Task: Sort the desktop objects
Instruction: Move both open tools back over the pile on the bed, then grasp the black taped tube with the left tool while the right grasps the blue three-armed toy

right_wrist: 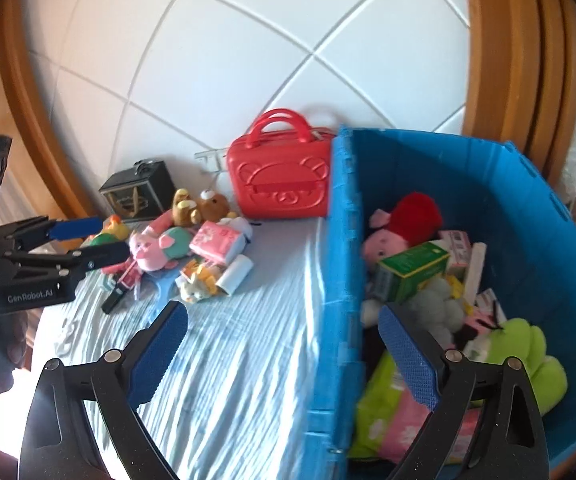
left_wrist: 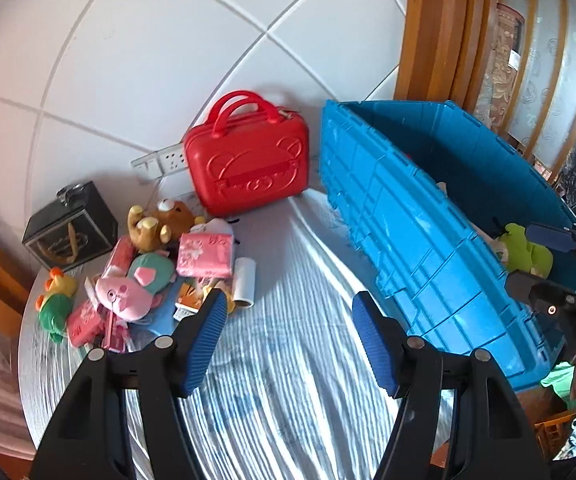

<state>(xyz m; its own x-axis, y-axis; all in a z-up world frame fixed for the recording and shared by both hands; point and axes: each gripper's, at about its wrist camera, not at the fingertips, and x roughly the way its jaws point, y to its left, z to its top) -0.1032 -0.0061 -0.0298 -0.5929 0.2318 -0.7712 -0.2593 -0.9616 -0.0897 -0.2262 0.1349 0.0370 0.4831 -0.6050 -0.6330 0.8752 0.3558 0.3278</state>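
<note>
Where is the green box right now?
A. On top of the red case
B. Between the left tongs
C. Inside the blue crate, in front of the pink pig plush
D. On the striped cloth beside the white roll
C: the green box lies inside the blue crate, just in front of the pink pig plush, among the other sorted toys.

The right hand-held gripper (right_wrist: pixel 284 354) hangs wide apart over the blue bin's (right_wrist: pixel 544 216) wall, gripping nothing.
</note>
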